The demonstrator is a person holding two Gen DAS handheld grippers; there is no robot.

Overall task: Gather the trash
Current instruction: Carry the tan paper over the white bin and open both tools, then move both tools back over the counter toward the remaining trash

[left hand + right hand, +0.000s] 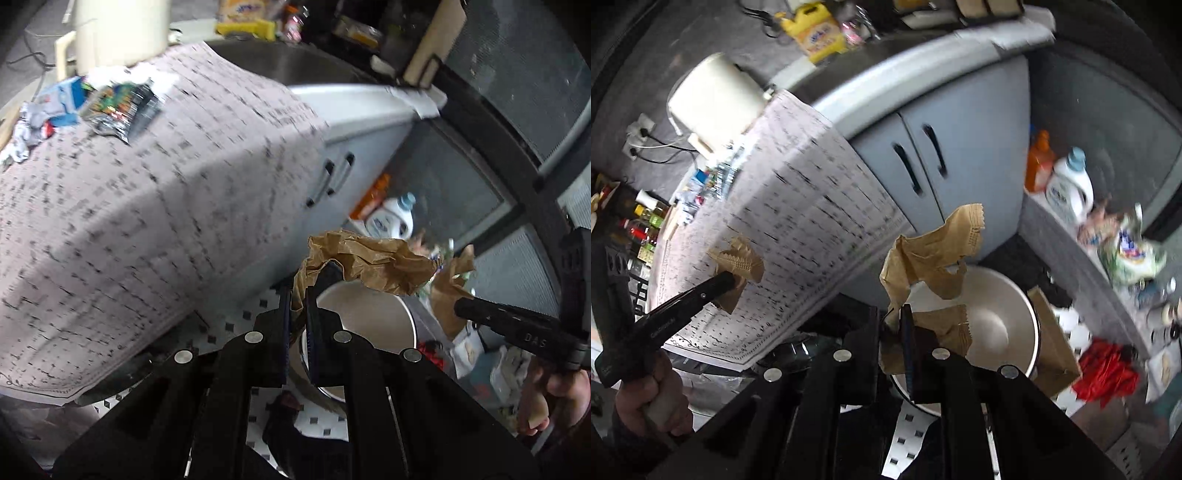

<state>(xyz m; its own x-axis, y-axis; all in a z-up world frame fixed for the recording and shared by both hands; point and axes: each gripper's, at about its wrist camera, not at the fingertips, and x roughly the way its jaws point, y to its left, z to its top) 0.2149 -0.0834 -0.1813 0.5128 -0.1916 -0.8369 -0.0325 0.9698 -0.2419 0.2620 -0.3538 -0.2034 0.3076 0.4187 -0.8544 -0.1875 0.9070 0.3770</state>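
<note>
Both tools (297,295) (905,314) tilt downward over the bin (997,321), pinching brown paper (362,262).

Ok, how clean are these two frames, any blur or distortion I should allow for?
Left wrist view: tablecloth print smeared by motion blur, wrappers soft; brown paper in the hand-held gripper stays fairly sharp. Right wrist view: cabinet handles and bottles streaked, counter edge bowed by fisheye; bin readable.

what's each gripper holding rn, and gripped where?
Left gripper: crumpled brown paper, pinched at its lower left end. Right gripper: torn brown paper bag piece, held at its bottom edge. Both hang over the metal bin.
</note>
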